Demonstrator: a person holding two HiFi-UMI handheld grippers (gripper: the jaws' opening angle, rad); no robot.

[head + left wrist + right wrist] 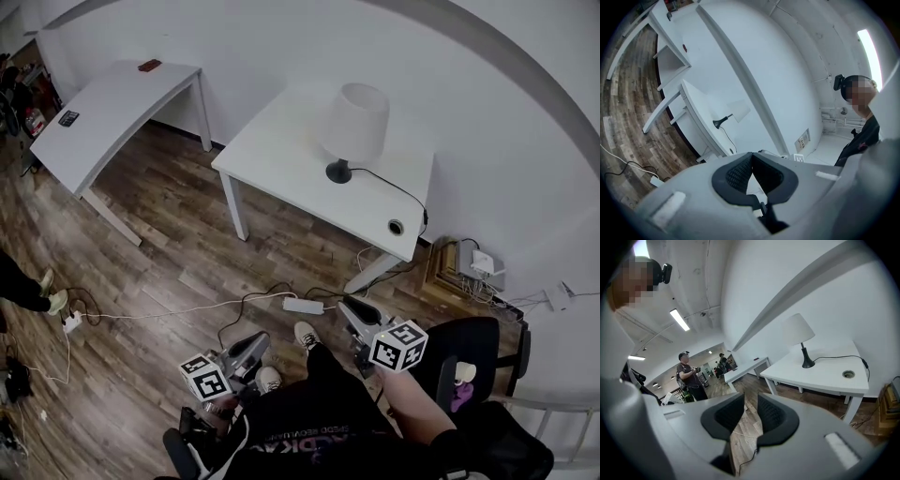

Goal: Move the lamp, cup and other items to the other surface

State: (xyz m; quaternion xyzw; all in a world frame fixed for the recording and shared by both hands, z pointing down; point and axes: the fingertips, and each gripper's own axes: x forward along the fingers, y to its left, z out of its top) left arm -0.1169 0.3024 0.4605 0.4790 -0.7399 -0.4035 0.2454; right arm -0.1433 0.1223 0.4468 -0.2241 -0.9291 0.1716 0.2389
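The lamp [354,122] stands upright near the middle of the white table [272,164], well apart from both pairs of tongs and straight ahead of the person across a stretch of wooden floor [169,272]; its long axis runs plumb from the dark foot up through the thin stem to the pale shade, and its cord [394,187] trails off the foot toward the table's back edge. The right tongs [751,401] stand apart with only floor showing through the gap, and they look at the lamp up and to their right; the left tongs [751,157] are closed tip to tip on nothing, with the lamp small and far beyond them. By the head view the right tongs are the nearer of the two to the lamp, so the reach likely falls to them, at the stem. The second table [112,112], off to the left, bears two small dark things; no cup can be made out on either table.
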